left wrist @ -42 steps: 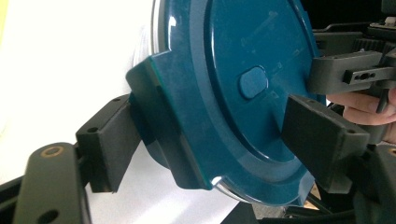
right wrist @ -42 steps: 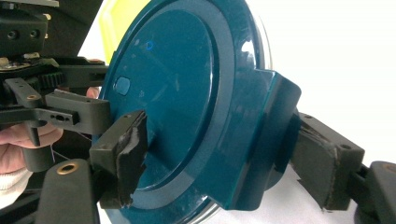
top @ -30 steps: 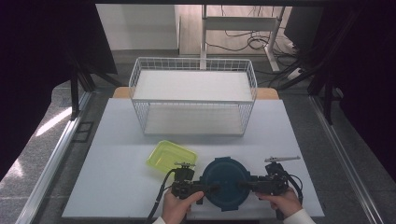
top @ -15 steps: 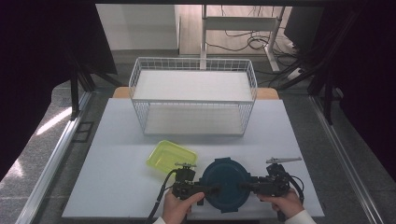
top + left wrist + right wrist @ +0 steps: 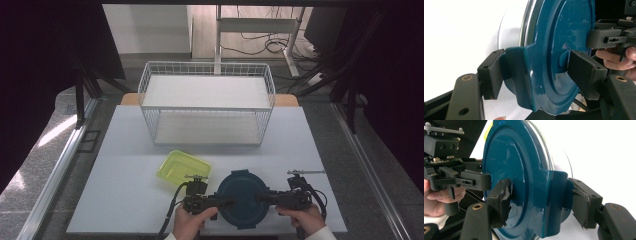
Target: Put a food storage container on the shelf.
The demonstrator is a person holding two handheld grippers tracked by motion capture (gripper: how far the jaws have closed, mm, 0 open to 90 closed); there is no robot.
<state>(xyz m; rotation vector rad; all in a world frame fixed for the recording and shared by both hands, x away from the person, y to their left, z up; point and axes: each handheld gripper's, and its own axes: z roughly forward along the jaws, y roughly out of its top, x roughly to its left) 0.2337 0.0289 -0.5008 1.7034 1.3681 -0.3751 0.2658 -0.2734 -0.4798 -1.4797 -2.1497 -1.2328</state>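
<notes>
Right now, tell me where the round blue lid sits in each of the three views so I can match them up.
High view: the blue lid lies bottom centre, between the two grippers.
Left gripper view: it stands on edge across the centre and right, its clip between the fingers.
Right gripper view: it spans the centre, its clip gripped.
Shared landmark: the white table beneath it.

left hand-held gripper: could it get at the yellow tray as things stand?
Probably not yet: the left hand-held gripper is clamped on the teal lid's latch. The yellow tray lies close beside it with open table between.
</notes>
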